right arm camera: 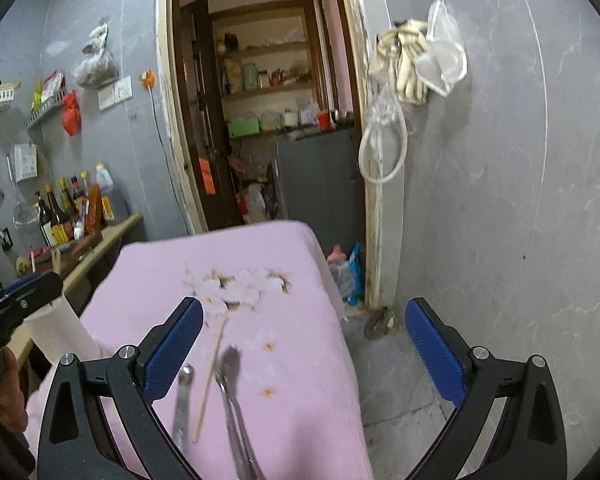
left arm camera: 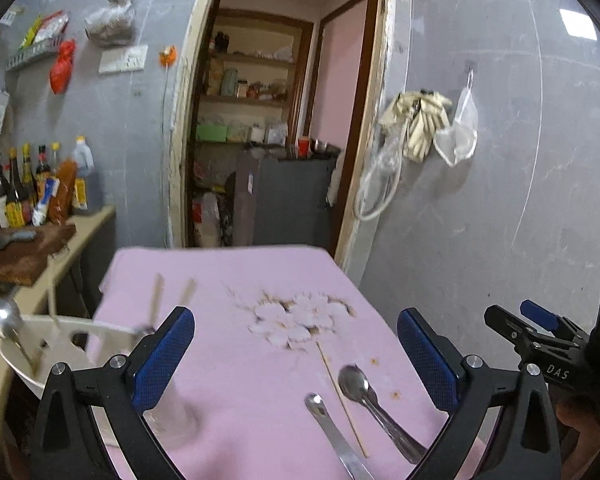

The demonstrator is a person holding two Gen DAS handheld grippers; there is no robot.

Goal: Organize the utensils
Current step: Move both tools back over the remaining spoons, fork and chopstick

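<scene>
A large metal spoon (left arm camera: 374, 410) (right arm camera: 234, 396), a smaller metal spoon (left arm camera: 332, 428) (right arm camera: 183, 404) and one wooden chopstick (left arm camera: 342, 396) (right arm camera: 210, 380) lie side by side on a pink cloth (left arm camera: 228, 360) (right arm camera: 300, 320) with a white flower print. My left gripper (left arm camera: 296, 354) is open and empty above them. My right gripper (right arm camera: 304, 346) is open and empty over the cloth's right edge; it also shows in the left wrist view (left arm camera: 540, 324). A white holder (left arm camera: 60, 344) at the left carries a ladle and chopsticks, blurred.
A counter (left arm camera: 88, 224) at the left holds sauce bottles (left arm camera: 32, 188) and a cutting board (left arm camera: 24, 252). An open doorway (left arm camera: 276, 120) lies behind the table. A grey wall with hanging gloves (left arm camera: 416, 120) is at the right. Bare floor (right arm camera: 396, 372) lies right of the table.
</scene>
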